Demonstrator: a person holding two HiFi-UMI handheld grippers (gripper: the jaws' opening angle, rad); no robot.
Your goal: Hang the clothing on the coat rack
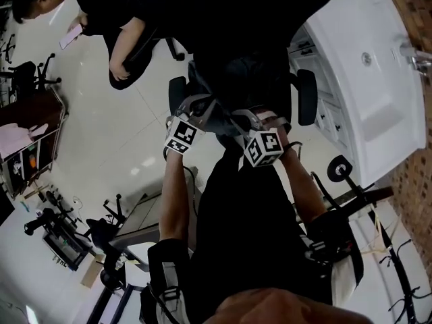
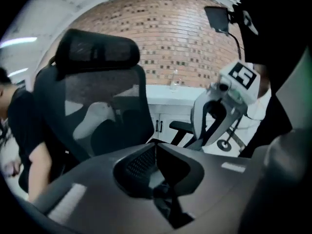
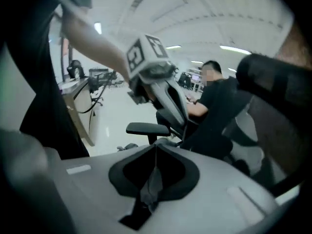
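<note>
Seen from the head view, both grippers reach forward over a black office chair (image 1: pixel 307 96) with black clothing (image 1: pixel 229 59) draped on it. My left gripper (image 1: pixel 206 113) has its jaws pressed together, and in the left gripper view (image 2: pixel 156 145) nothing shows between them. My right gripper (image 1: pixel 239 123) is shut too, and in the right gripper view (image 3: pixel 156 147) a thin grey fold of the clothing (image 3: pixel 153 178) sits pinched between its pads. Each gripper view shows the other gripper's marker cube close by. The dark coat rack (image 1: pixel 390 255) stands at the lower right, its hooks near the frame's corner.
A seated person (image 1: pixel 101 12) holding a phone is beyond the chair at the upper left. A white counter with a sink (image 1: pixel 364 79) runs along the right, against a brick wall (image 2: pixel 161 38). Desks and more chairs (image 1: pixel 61 235) crowd the left side.
</note>
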